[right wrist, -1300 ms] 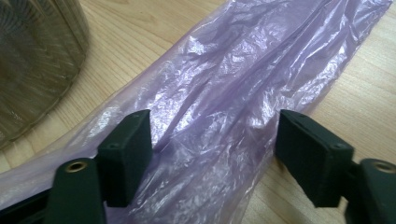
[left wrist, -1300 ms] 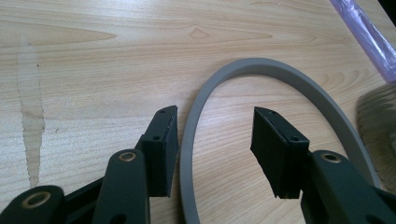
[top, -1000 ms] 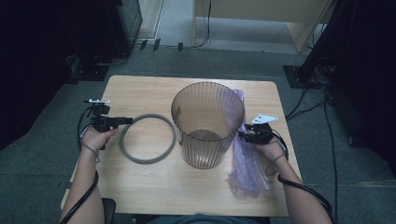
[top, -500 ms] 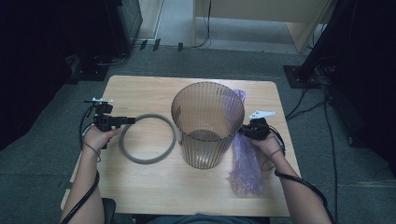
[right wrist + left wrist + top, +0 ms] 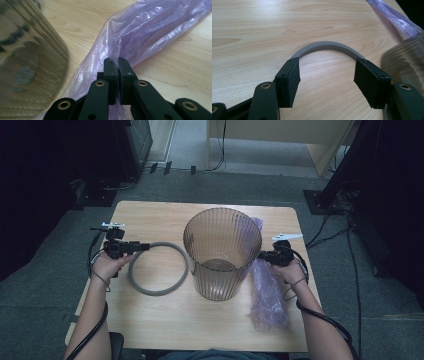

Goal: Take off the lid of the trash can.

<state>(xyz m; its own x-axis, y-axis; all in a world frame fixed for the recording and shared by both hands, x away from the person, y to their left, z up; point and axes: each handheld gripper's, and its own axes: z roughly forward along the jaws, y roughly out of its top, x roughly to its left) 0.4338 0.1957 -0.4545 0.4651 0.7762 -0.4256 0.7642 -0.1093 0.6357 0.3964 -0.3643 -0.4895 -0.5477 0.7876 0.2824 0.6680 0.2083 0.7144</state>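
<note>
Pinching bag (image 5: 150,30) in right gripper (image 5: 117,62), left gripper (image 5: 327,77) wide (astride ring (image 5: 328,47)); next, lifting bag over bin (image 5: 222,252).

The high view looks forward and down from above the person's side onto the whole table (image 5: 150,320), forearms entering from the bottom edge. The left gripper view sits low and close over the tabletop, facing along its jaws to the grey ring (image 5: 329,46); it shares that ring (image 5: 159,268) and the ribbed bin (image 5: 407,62) with the high view. The right gripper view, equally close, faces the purple bag (image 5: 155,30) beside the bin (image 5: 27,62), both likewise seen from above (image 5: 267,295).
</note>
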